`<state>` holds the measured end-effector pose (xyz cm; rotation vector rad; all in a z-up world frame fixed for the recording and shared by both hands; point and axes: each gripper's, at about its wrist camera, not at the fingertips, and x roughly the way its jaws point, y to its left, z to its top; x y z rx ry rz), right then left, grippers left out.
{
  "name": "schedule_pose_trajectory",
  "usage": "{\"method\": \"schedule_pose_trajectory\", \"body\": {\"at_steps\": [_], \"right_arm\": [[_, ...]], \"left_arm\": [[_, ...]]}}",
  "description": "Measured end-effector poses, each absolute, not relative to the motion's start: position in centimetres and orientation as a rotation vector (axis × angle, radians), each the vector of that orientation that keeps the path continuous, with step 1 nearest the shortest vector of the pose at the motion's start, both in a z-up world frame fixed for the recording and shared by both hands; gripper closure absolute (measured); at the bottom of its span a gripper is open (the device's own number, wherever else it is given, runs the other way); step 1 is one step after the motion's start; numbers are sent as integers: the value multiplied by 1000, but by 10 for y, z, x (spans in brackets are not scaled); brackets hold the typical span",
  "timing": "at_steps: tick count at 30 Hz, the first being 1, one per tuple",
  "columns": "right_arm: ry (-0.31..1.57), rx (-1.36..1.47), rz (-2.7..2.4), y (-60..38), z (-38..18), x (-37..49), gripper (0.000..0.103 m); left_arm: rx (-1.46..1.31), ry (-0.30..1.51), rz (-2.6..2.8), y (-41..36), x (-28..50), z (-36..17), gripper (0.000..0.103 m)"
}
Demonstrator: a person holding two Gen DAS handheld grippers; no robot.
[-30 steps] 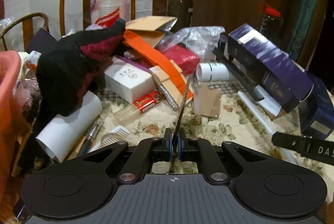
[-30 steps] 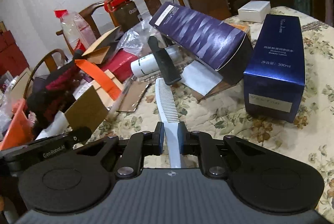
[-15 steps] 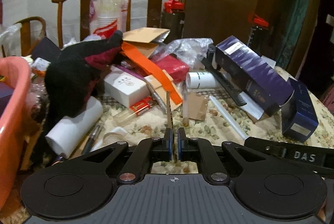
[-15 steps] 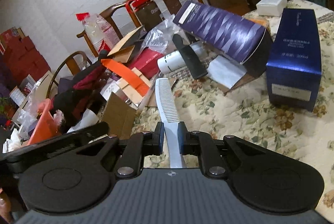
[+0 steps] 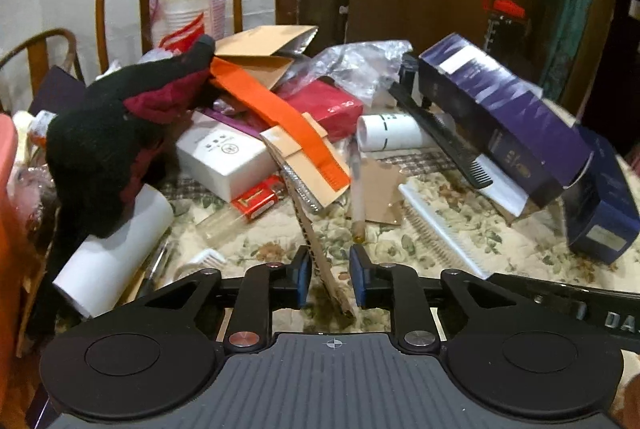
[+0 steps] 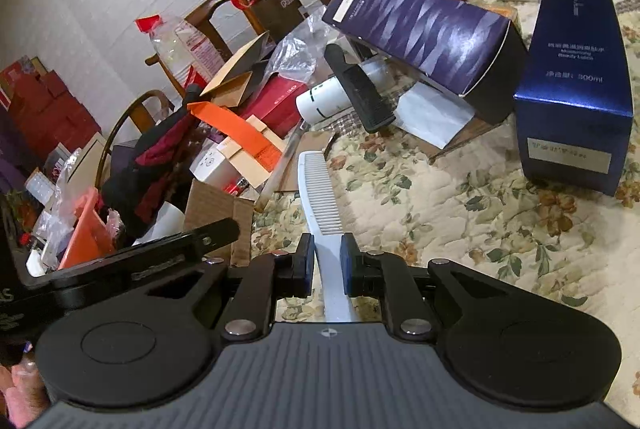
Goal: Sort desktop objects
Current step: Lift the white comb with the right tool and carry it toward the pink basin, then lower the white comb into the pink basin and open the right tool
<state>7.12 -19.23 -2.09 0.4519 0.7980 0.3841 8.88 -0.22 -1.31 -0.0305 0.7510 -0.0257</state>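
Observation:
My left gripper [image 5: 329, 281] is open, and a flat brown cardboard piece [image 5: 320, 261] stands tilted in the gap between its blue pads, touching neither. The cardboard also shows in the right wrist view [image 6: 218, 213]. My right gripper [image 6: 326, 267] is shut on a white comb [image 6: 322, 197], which points away over the floral tablecloth [image 6: 460, 213]. The white comb also shows in the left wrist view [image 5: 440, 229]. A black comb [image 5: 444, 141] leans against a purple box [image 5: 508, 117].
A pile of boxes, an orange strap [image 5: 280, 117], a black and red cloth [image 5: 112, 133], a white roll [image 5: 116, 253] and a pale tube [image 5: 357, 197] covers the table's left and back. A dark blue box [image 6: 576, 85] stands right. An orange basin [image 6: 86, 229] sits far left.
My left gripper has opened and let go of the cardboard piece, which now leans loose between the pads. The right gripper has kept its hold on the white comb and has lifted slightly.

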Motion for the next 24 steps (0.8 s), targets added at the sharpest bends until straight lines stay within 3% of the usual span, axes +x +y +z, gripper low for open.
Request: {"method": "schedule_pose_trajectory", "body": {"at_steps": [16,24], "right_arm": [[825,385,476,-162,-17,50,87],[755,314,611,-104,45,10,87]], "left_arm": [[11,703,27,15,21,17,103],[-22,577,89,82,-37,81,103]]}}
